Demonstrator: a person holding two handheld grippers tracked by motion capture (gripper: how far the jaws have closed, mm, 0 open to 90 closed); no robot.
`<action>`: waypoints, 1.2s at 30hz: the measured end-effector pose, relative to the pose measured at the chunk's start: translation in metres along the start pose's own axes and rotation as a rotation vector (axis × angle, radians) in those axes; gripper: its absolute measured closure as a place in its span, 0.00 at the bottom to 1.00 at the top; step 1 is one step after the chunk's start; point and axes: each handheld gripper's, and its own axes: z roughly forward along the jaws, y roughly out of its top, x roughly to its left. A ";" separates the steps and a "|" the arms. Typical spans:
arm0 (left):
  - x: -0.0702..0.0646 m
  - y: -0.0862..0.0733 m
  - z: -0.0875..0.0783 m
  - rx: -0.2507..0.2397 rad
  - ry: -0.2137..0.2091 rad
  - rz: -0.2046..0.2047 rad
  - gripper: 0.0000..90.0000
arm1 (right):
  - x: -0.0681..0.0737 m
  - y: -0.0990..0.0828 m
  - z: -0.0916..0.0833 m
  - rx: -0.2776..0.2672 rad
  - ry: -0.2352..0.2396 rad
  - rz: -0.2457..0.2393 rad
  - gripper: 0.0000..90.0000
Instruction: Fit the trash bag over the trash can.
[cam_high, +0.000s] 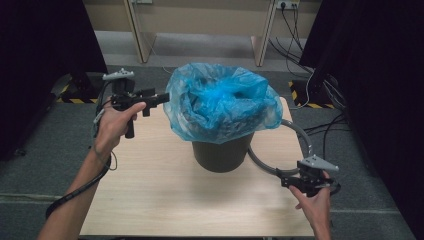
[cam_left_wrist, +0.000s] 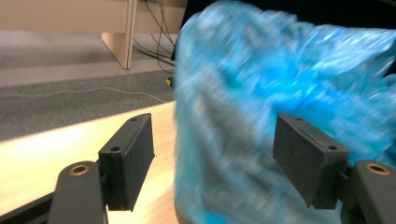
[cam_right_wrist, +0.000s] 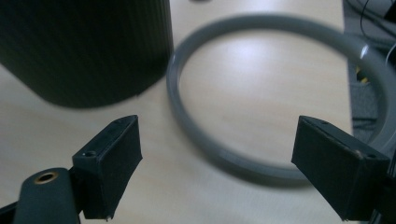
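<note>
Meanwhile, we are working at a pale wooden table (cam_high: 150, 190) where a dark bin (cam_high: 220, 152) is standing, a blue plastic bag (cam_high: 222, 100) draped over its rim and bunching above it. We are holding the left gripper (cam_high: 159, 98) level at the bag's left edge; in the left gripper view its jaws are standing wide apart, the blurred blue bag (cam_left_wrist: 280, 93) lying ahead of them, and the pads are pressing on nothing. We are holding the right gripper (cam_high: 286, 181) near the table's right front, just beside a grey ring (cam_high: 300, 135) that is lying flat on the table by the bin. In the right gripper view its jaws are gaping over the grey ring (cam_right_wrist: 196, 135), gripping nothing, with the bin's dark wall (cam_right_wrist: 88, 46) to the upper left.
</note>
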 end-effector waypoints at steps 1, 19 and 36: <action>0.003 -0.006 -0.001 0.000 -0.005 -0.009 0.31 | -0.002 0.008 -0.002 -0.014 0.003 0.004 0.18; 0.007 -0.078 0.025 0.094 -0.060 -0.081 0.33 | -0.012 0.139 -0.020 -0.224 0.045 0.030 0.18; 0.003 -0.096 0.057 0.118 -0.164 -0.036 0.99 | 0.005 0.149 0.044 -0.125 0.166 -0.055 0.99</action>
